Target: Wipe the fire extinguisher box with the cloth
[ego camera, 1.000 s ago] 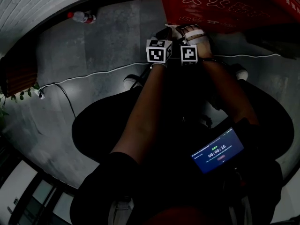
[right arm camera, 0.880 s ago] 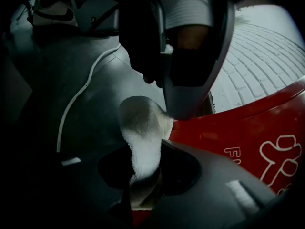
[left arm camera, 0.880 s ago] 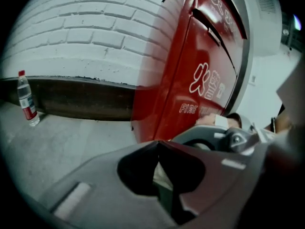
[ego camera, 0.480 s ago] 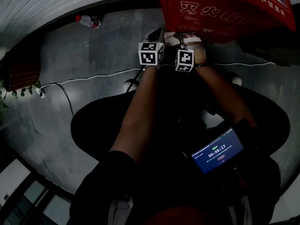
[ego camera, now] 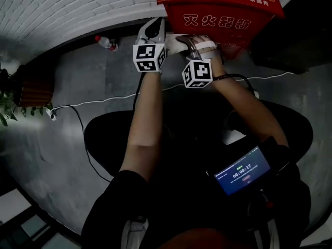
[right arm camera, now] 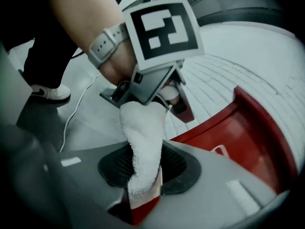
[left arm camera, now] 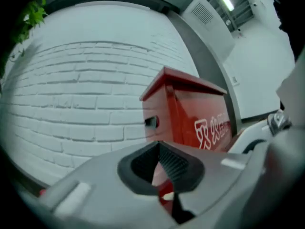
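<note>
We see the right gripper (right arm camera: 145,173) clamped on the lower end of the cloth (right arm camera: 141,132), which rises from its jaws up against the left gripper (left arm camera: 159,173). The left gripper's jaws stand narrow, with only a slit between them that shows red; we cannot tell whether they nip the cloth. Both grippers are up at the front of the fire extinguisher box (ego camera: 220,17), near its left edge. The cloth is white and nubbly. The box is red with white characters and backs onto a white brick wall (ego camera: 67,7). We count two grippers, one cloth and one box.
</note>
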### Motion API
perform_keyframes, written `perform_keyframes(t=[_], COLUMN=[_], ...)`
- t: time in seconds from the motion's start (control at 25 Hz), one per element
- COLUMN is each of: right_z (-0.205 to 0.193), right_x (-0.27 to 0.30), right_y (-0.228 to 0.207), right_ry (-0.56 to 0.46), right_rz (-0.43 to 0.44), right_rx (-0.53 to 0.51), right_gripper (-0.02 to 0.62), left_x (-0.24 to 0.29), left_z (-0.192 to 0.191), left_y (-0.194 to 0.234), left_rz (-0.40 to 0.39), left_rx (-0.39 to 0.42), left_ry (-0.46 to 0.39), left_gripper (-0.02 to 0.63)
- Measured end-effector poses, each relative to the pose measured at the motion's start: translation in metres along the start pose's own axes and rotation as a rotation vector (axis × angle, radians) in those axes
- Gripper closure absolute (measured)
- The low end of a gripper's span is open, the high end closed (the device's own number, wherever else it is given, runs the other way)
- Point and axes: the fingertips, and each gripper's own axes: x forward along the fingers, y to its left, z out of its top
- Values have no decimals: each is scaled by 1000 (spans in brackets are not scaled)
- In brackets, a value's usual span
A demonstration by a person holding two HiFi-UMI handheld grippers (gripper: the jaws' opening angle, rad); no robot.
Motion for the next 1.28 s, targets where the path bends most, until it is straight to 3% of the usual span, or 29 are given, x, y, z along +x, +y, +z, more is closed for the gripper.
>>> perform_keyframes(t=[0.4, 0.6, 0.84, 1.08, 1.28], right_z=[63, 82, 60, 47, 36], right_x=[-103, -141, -135, -88, -40], right_y=[-132, -202, -273, -307, -330], right_ry=[-59, -57, 56, 140, 172], right_rz=[-186, -264, -325, -274, -207], right_rx=[-11, -53, -151, -274, -213], right_gripper=[482, 482, 482, 482, 480], left_x=[-25, -29, 2, 29, 51], left_z=[152, 215, 248, 254, 252], left_y=[19, 28, 32, 50, 69], left_rz=[54, 61, 18, 23, 19], left_rx=[50, 89, 114, 85, 104], left_ry=[-198, -232, -154, -115, -64], left_gripper=[607, 607, 607, 607, 607])
